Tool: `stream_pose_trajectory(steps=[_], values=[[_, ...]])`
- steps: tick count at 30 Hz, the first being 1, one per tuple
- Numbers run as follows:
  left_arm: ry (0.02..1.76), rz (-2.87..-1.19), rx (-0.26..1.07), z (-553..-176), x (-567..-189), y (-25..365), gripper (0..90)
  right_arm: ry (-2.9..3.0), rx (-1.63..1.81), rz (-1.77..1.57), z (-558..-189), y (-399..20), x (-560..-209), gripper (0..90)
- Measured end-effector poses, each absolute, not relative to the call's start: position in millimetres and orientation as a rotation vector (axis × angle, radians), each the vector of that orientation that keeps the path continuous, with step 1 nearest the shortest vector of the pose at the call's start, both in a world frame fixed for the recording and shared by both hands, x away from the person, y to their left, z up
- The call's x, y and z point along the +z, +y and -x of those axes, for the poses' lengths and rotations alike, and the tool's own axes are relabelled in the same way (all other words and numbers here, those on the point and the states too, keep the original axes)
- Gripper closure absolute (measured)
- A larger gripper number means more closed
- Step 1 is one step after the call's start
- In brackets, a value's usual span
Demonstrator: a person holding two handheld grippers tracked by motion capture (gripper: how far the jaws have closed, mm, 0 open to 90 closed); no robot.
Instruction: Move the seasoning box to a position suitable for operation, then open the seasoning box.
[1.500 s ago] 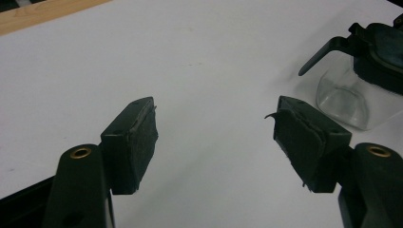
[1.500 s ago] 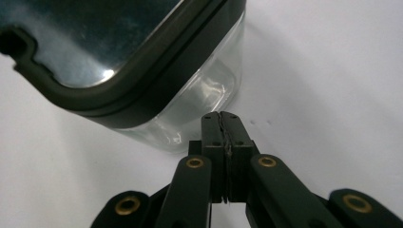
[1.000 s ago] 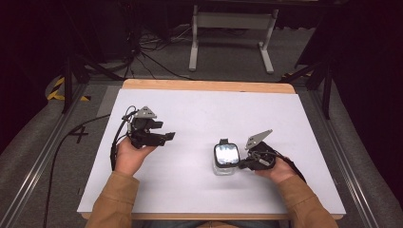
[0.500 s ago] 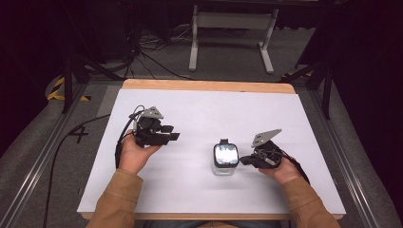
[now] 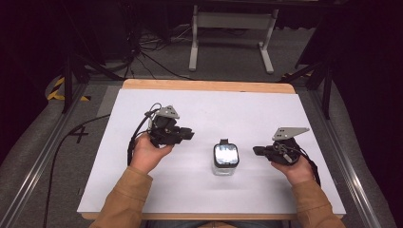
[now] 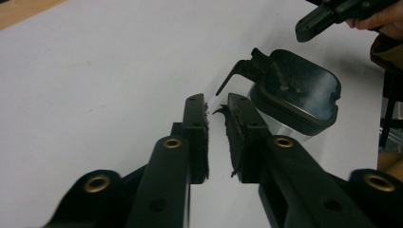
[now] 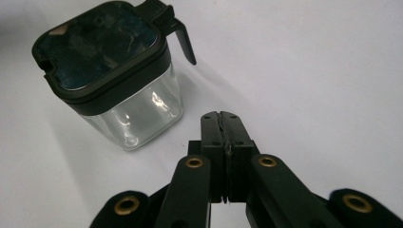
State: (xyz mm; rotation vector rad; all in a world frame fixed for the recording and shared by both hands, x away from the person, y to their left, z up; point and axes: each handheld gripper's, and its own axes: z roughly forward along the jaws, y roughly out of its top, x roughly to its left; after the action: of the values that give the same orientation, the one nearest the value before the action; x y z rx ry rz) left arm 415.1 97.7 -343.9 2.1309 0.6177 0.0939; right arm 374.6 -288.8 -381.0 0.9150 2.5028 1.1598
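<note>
Glass jar (image 5: 225, 161) with a black lid stands between both grippers; the right gripper (image 5: 257, 150), jaws pressed together, is nearer than the left gripper (image 5: 189, 134), jaws slightly spread.

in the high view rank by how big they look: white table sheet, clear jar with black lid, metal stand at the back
1. white table sheet
2. metal stand, though farther off, so its true size is unsure
3. clear jar
</note>
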Motion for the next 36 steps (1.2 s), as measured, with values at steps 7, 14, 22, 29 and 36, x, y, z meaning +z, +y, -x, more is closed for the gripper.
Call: stream_pose_trajectory(steps=[7, 14, 22, 29, 36], values=[[0.539, -2.164, 0.157, -412.7, -336.4, 68.3, 88.1, 2.455, 1.183, -0.939, -367.4, -297.3, -377.9, 89.5], [0.535, -2.171, 0.011, -426.9, -340.3, 43.8, 88.4, 2.441, 1.185, -0.963, -359.1, -299.0, -377.4, 89.4], [0.425, -2.206, -0.035, -438.1, -352.4, 17.0, 87.2, 2.439, 1.177, -0.998, -352.0, -305.4, -382.0, 88.8], [0.45, -2.202, -0.067, -445.4, -361.3, 5.1, 87.1, 2.44, 1.172, -1.0, -345.8, -306.2, -384.6, 88.8], [0.469, -2.193, -0.072, -448.3, -364.5, 2.3, 88.3, 2.445, 1.169, -1.0, -344.9, -304.3, -385.4, 88.4]])
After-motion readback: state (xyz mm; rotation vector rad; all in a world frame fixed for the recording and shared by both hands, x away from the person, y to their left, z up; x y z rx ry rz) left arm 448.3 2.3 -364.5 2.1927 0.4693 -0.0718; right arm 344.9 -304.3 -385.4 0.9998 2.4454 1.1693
